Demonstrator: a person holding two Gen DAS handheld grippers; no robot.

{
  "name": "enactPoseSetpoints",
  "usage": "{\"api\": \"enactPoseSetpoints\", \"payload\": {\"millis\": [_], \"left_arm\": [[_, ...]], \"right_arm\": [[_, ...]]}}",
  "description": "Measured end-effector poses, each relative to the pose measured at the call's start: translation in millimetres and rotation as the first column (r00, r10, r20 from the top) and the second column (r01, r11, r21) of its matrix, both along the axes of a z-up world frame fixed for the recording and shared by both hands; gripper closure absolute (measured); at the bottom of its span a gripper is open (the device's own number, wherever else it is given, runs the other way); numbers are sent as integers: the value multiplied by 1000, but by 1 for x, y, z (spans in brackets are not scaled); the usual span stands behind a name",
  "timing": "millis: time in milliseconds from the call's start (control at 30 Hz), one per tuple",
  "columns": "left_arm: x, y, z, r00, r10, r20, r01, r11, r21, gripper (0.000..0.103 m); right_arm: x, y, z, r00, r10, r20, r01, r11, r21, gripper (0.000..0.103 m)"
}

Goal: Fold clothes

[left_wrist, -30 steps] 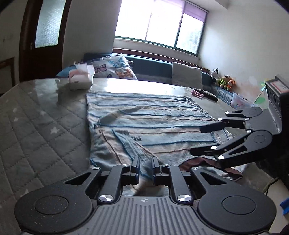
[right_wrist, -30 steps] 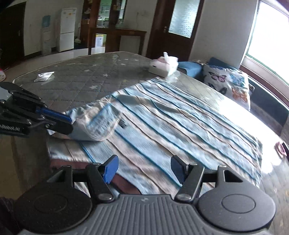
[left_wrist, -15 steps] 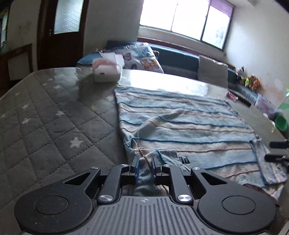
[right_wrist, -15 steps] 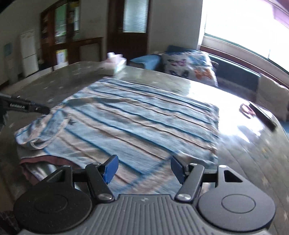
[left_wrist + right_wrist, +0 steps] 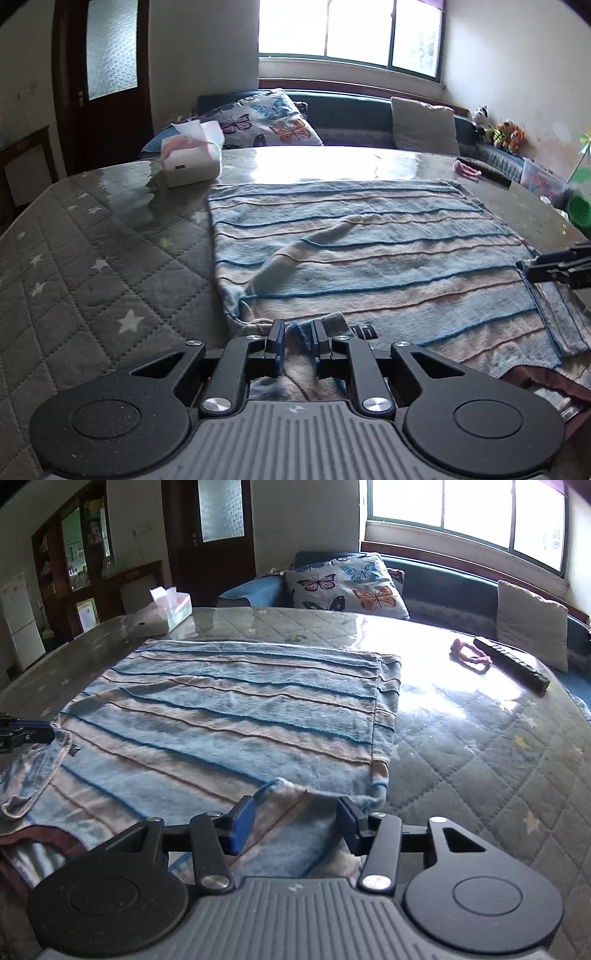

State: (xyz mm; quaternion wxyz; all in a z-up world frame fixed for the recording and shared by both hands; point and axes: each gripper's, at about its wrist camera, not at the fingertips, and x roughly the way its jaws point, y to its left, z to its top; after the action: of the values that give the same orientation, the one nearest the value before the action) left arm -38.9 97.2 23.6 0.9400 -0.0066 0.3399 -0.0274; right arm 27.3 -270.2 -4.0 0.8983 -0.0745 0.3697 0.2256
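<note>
Striped garment point(image 5: 369, 258) | left tool point(image 5: 298, 332) apparently pinching near edge | right tool point(image 5: 295, 819) wide over corner

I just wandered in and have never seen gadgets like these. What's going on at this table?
A person is folding a striped blue garment spread flat on a quilted table cover, using two hand-held grippers. The left gripper has its jaws closed on a bunch of cloth at the near edge. The right gripper has its jaws open, with a fold of the fabric lying between them, not yet pinched. A tissue box sits farther back.
</note>
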Motion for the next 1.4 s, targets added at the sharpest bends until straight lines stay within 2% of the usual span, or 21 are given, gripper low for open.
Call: {"api": "enactPoseSetpoints", "payload": {"millis": [267, 367, 433, 600, 767, 967, 1133, 1400], "left_arm": [[-12, -13, 3, 999, -40, 26, 39, 998, 57, 66], [-23, -18, 3, 998, -57, 34, 54, 995, 79, 63], [-33, -20, 1, 997, -68, 34, 65, 994, 85, 62], [-59, -26, -3, 996, -77, 38, 73, 991, 112, 62], [-81, -41, -5, 988, -132, 75, 120, 981, 150, 58], [-90, -55, -11, 983, -159, 96, 138, 970, 201, 58], [-93, -55, -11, 982, -156, 109, 135, 974, 184, 55], [-99, -57, -12, 978, -186, 99, 163, 965, 207, 51]], "right_arm": [[-6, 7, 2, 999, 26, 39, -24, 999, -37, 53], [-20, 8, 6, 997, 52, 60, -48, 997, -67, 51], [-32, 9, 7, 995, 80, 66, -74, 994, -84, 45], [-59, 10, 6, 990, 122, 75, -113, 987, -112, 41], [-82, 12, 4, 986, 142, 84, -129, 982, -139, 37], [-94, 13, 1, 987, 139, 84, -126, 981, -147, 37], [-97, 10, -1, 988, 126, 85, -113, 983, -147, 37], [-108, 5, 3, 987, 129, 94, -115, 983, -143, 37]]}}
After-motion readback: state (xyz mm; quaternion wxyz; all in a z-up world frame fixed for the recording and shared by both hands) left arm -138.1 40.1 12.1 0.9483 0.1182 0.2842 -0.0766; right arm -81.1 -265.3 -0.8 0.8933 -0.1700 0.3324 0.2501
